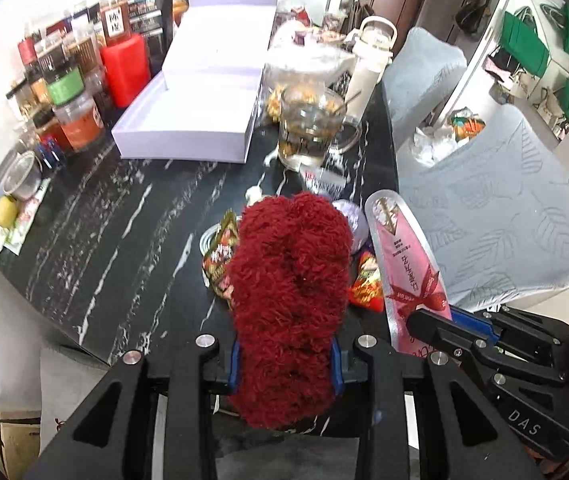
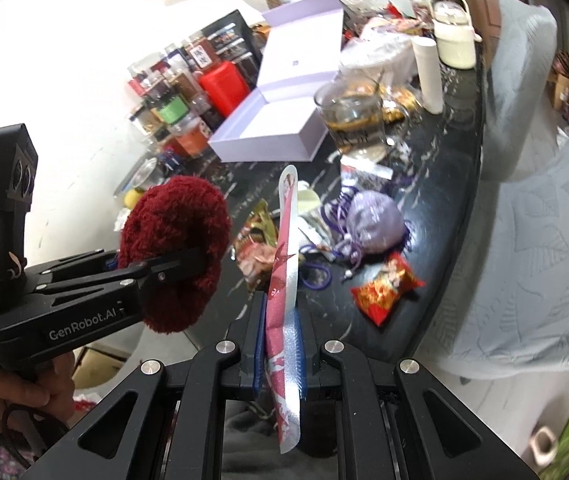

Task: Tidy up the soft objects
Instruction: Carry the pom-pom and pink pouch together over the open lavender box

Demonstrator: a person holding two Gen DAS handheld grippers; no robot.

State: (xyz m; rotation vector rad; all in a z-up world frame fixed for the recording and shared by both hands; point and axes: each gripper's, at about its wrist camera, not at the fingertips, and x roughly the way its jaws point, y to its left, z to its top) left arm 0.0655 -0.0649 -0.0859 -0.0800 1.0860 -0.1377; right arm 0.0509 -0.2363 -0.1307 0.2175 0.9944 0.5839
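Note:
My left gripper (image 1: 284,364) is shut on a fuzzy dark red scrunchie (image 1: 290,292) and holds it above the near edge of the black marble table (image 1: 124,216). The scrunchie (image 2: 176,248) and the left gripper (image 2: 180,260) also show in the right wrist view at the left. My right gripper (image 2: 280,344) is shut on a flat pink and silver sachet (image 2: 284,300), held upright on edge. In the left wrist view the sachet (image 1: 404,264) and right gripper (image 1: 444,328) sit at the right. A lilac drawstring pouch (image 2: 372,224) lies on the table ahead.
An open lilac box (image 1: 204,92) stands at the table's back, with jars (image 1: 68,92) to its left and a glass mug (image 1: 308,124) to its right. Snack packets (image 2: 384,288) lie near the pouch. Grey-covered chairs (image 1: 504,216) stand at the right.

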